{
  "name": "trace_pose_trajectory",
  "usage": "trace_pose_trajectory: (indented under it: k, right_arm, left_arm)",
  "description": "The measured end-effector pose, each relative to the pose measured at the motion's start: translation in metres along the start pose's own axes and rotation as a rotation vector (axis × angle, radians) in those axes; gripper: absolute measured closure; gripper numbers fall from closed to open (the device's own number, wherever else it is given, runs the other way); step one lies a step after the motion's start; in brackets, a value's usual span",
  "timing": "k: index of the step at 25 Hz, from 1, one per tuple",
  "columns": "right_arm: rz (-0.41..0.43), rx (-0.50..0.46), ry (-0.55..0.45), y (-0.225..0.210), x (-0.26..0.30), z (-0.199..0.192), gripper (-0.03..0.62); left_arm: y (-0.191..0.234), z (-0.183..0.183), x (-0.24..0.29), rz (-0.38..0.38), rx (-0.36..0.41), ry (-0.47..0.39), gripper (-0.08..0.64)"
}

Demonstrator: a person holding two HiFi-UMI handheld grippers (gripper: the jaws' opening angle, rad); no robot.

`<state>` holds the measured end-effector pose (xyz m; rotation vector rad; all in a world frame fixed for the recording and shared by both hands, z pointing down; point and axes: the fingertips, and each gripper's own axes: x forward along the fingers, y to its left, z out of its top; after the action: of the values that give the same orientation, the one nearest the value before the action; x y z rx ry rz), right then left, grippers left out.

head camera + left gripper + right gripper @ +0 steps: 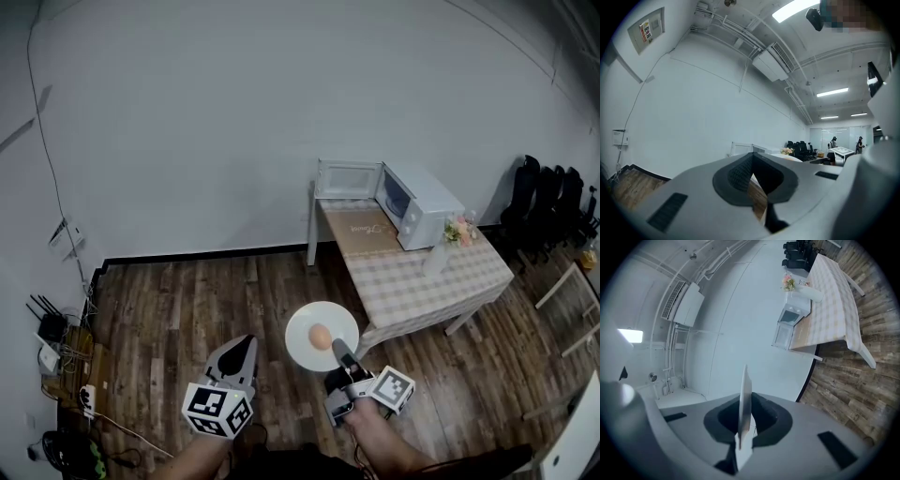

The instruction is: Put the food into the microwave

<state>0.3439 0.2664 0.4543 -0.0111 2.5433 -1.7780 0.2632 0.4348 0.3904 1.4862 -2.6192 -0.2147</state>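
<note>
A white plate [302,325] carries a round orange-brown piece of food [320,337]. My right gripper [341,354] is shut on the plate's near rim and holds it in the air above the wooden floor. In the right gripper view the plate [746,390] stands edge-on between the jaws. My left gripper [247,346] hangs to the plate's left, shut and empty. The white microwave [419,204] stands at the far end of the table [422,281], its door [348,179] swung open to the left. The plate is well short of the table.
Small flowers [459,231] and a white bottle [435,258] stand on the checked tablecloth beside the microwave. Black chairs [548,202] line the right wall, and white furniture frames [572,300] stand at the right. A router and cables [52,333] lie at the left wall.
</note>
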Motion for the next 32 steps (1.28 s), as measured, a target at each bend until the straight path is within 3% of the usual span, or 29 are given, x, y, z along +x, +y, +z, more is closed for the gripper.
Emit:
trace_pose_trajectory:
  k: [17, 26, 32]
  right_arm:
    - [-0.009, 0.011, -0.018, 0.009, 0.032, -0.056, 0.565]
    - [-0.004, 0.022, -0.004, -0.001, 0.063, -0.048, 0.565]
    - [0.031, 0.026, 0.008, -0.01, 0.093, -0.023, 0.565]
  left_arm:
    - [0.057, -0.009, -0.032, -0.045, -0.041, 0.009, 0.552]
    - [0.076, -0.01, -0.009, -0.036, -0.055, 0.018, 0.552]
    - [0.083, -0.009, 0.028, -0.02, -0.037, 0.028, 0.552]
